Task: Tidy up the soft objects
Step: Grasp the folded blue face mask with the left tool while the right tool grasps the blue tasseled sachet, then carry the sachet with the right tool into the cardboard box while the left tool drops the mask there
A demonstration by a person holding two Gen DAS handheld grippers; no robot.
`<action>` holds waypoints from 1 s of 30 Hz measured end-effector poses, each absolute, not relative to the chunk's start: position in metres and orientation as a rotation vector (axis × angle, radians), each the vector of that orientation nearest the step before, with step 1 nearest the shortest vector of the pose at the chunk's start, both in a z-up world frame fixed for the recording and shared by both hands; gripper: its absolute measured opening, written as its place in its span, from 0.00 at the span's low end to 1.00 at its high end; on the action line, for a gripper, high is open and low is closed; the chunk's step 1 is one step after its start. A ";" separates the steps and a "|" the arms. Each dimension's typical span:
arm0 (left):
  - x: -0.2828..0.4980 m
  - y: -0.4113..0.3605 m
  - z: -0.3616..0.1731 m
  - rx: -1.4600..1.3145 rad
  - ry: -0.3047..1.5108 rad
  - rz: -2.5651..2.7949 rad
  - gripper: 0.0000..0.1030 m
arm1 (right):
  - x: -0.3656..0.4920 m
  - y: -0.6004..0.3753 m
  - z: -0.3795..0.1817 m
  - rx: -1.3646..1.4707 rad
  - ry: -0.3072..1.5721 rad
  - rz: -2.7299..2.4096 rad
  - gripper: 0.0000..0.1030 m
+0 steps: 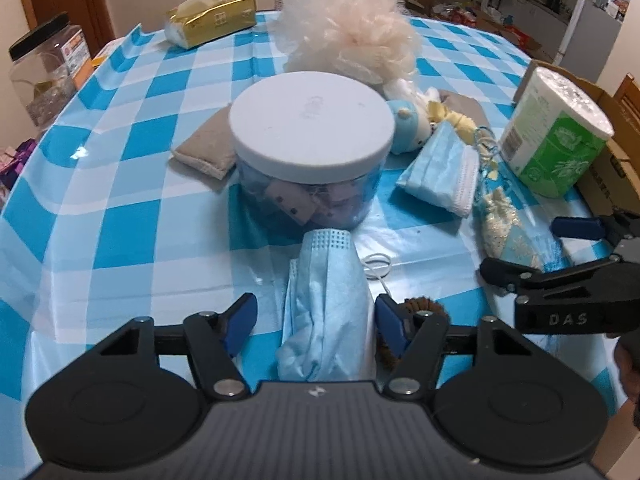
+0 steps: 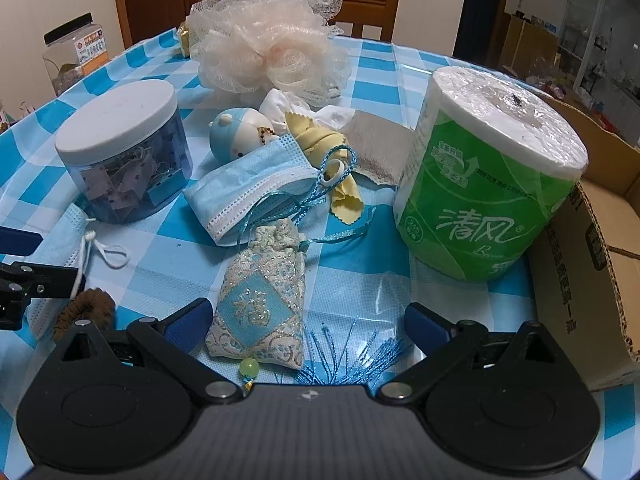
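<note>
Blue-white checkered worktop [image 1: 120, 216], cluttered. Largest to smallest: peach mesh puff [image 2: 268, 52] at the back, green-wrapped paper roll [image 2: 488, 176] beside a cardboard box [image 2: 592, 264], white-lidded jar [image 1: 310, 148] mid-table. I see my left claw [image 1: 316, 322] spread wide around a crumpled blue face mask [image 1: 326, 312], pads not touching it. Right claw [image 2: 308, 322] also wide open, straddling the embroidered sachet [image 2: 260, 300], gripping nothing. Brown scrunchie [image 2: 86, 310] lies between the claws.
</note>
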State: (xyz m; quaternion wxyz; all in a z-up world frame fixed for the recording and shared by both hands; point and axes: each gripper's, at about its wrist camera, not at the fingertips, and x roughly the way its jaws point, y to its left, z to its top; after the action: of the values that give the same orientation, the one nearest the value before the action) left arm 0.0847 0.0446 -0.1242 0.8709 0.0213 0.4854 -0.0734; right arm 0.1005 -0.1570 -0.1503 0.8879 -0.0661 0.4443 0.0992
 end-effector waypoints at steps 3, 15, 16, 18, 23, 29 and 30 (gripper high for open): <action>0.083 0.047 -0.124 0.059 1.017 -0.136 0.61 | 0.100 -0.152 -0.147 -0.160 0.913 0.212 0.94; 0.079 0.048 -0.128 0.054 1.021 -0.113 0.43 | 0.101 -0.133 -0.140 -0.172 0.910 0.280 0.51; 0.079 0.048 -0.127 0.054 1.020 -0.113 0.41 | 0.101 -0.133 -0.139 -0.172 0.912 0.280 0.49; 0.079 0.048 -0.127 0.053 1.019 -0.113 0.37 | 0.101 -0.134 -0.138 -0.167 0.920 0.272 0.46; 0.079 0.050 -0.125 0.061 1.025 -0.121 0.31 | 0.099 -0.138 -0.131 -0.177 0.920 0.270 0.39; 0.078 0.051 -0.115 0.087 1.023 -0.154 0.29 | 0.094 -0.143 -0.115 -0.202 0.917 0.290 0.37; 0.077 0.051 -0.113 0.088 1.022 -0.161 0.29 | 0.092 -0.144 -0.112 -0.207 0.917 0.292 0.37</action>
State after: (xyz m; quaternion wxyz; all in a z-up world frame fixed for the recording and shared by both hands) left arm 0.0773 0.0512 -0.1125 0.8682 0.0420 0.4885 -0.0767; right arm 0.0922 -0.1442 -0.1120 0.8812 -0.0992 0.4404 0.1404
